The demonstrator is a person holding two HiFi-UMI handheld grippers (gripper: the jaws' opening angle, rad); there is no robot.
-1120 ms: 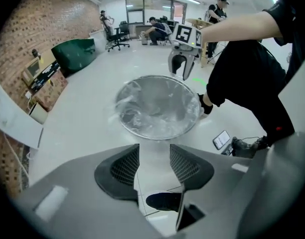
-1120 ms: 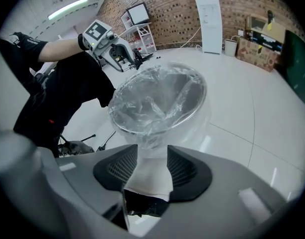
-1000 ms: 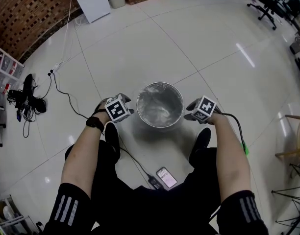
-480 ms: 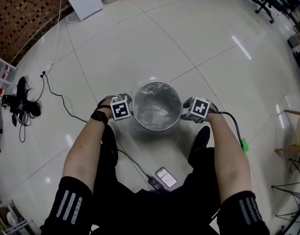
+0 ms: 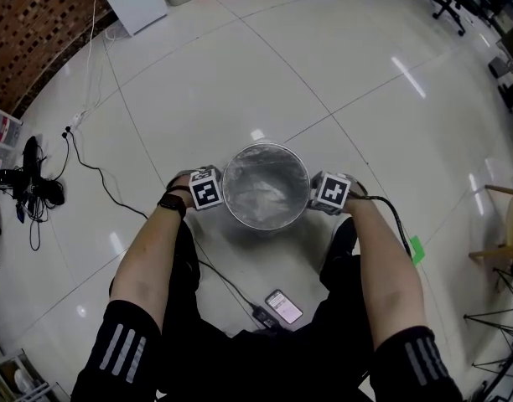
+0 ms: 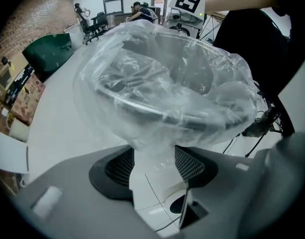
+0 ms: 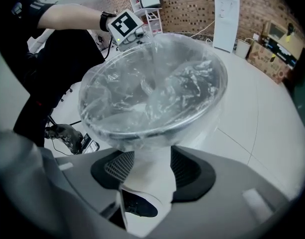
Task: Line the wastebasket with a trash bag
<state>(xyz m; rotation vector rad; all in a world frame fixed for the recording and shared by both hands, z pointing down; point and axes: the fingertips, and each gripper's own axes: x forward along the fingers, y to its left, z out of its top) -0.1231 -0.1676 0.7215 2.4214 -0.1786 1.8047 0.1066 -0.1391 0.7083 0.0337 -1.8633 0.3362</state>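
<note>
While the wastebasket [image 5: 265, 225] stands on bare tile floor [image 5: 323, 74] with open room beyond, the person's shoes [image 5: 344, 238] and a phone [image 5: 283, 305] crowd its near side. The clear trash bag [image 5: 265, 187] drapes over its rim. The left gripper [image 6: 153, 163] and the right gripper [image 7: 151, 166] flank that rim; their jaws have just been opening, with loose bag film hanging unpinched between each pair. Their cubes [image 5: 205, 193] carry black-and-white square markers.

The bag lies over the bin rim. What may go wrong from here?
The left gripper and right gripper jaws have just been opening, with bag film between them. As they withdraw, a pad may snag that loose film and drag it off the bin rim.
</note>
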